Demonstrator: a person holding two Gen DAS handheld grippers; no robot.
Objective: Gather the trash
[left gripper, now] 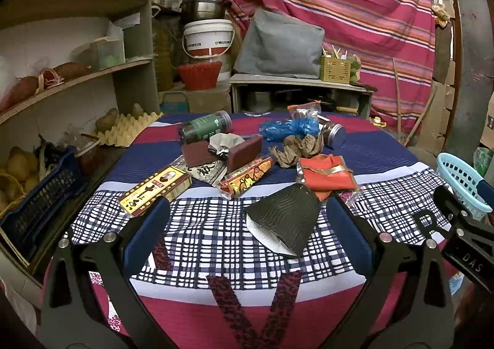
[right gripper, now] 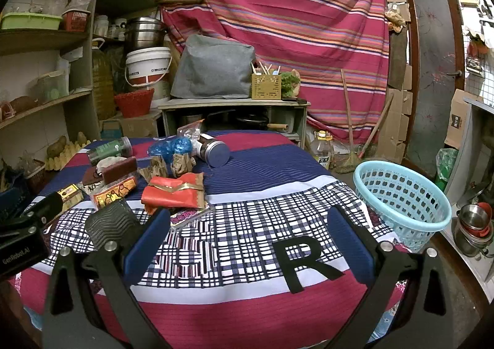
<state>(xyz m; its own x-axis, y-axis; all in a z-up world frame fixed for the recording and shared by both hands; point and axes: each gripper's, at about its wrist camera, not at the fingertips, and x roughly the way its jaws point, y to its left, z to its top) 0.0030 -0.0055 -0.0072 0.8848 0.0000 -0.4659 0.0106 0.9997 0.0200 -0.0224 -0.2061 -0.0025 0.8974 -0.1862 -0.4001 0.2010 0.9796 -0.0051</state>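
Trash lies across the clothed table (left gripper: pixel 216 241): a black ridged wrapper (left gripper: pixel 285 218), a red packet with gold trim (left gripper: pixel 327 174), a yellow-red box (left gripper: pixel 154 190), an orange snack wrapper (left gripper: pixel 247 176), crumpled brown paper (left gripper: pixel 296 150), a blue plastic bag (left gripper: pixel 290 128) and two jars (left gripper: pixel 205 126). A light blue basket (right gripper: pixel 401 204) stands at the table's right edge. My left gripper (left gripper: pixel 247 231) is open, just short of the black wrapper. My right gripper (right gripper: pixel 247 238) is open and empty over the checked cloth, left of the basket.
Wooden shelves (left gripper: pixel 61 77) with potatoes, an egg tray and a dark blue crate (left gripper: pixel 37 204) stand close on the left. A low cabinet (right gripper: pixel 231 111) with a grey cover is behind the table. Metal bowls (right gripper: pixel 475 225) sit on the right.
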